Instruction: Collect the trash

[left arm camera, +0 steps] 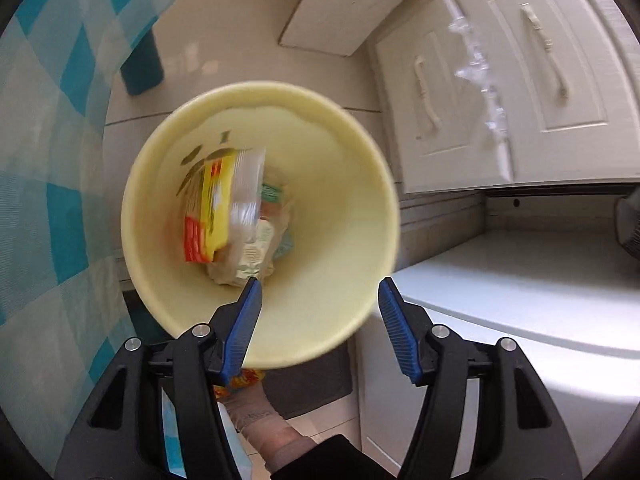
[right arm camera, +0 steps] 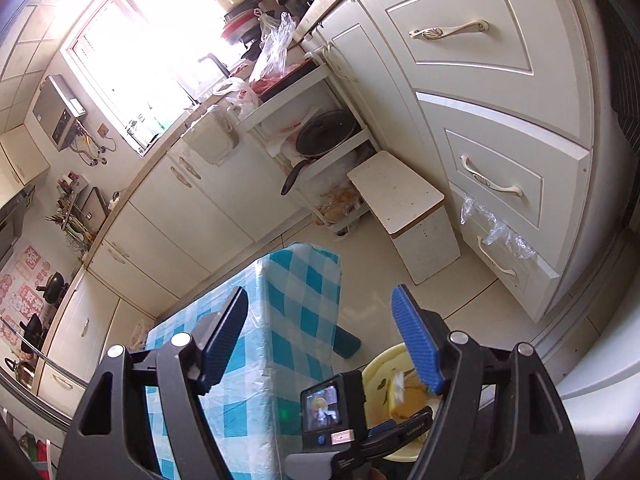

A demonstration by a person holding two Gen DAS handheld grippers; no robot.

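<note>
I am looking into a home kitchen. Cream cabinets (right arm camera: 208, 200) run under a long counter (right arm camera: 132, 196) below a bright window (right arm camera: 140, 48), and a bank of drawers (right arm camera: 492, 120) with curved handles stands on the right side. An open rack (right arm camera: 320, 120) holds a dark pan with a glass lid (right arm camera: 326, 130), and plastic bags (right arm camera: 274, 46) sit on top of it. Utensils (right arm camera: 68, 216) hang along the far wall, with a kettle and pots (right arm camera: 54, 284) further down. A small table under a blue-and-white checked cloth (right arm camera: 296, 296) stands on the pale tiled floor (right arm camera: 400, 300), next to a white stool (right arm camera: 400, 196) and a yellow waste bin (left arm camera: 344, 208) with wrappers inside
</note>
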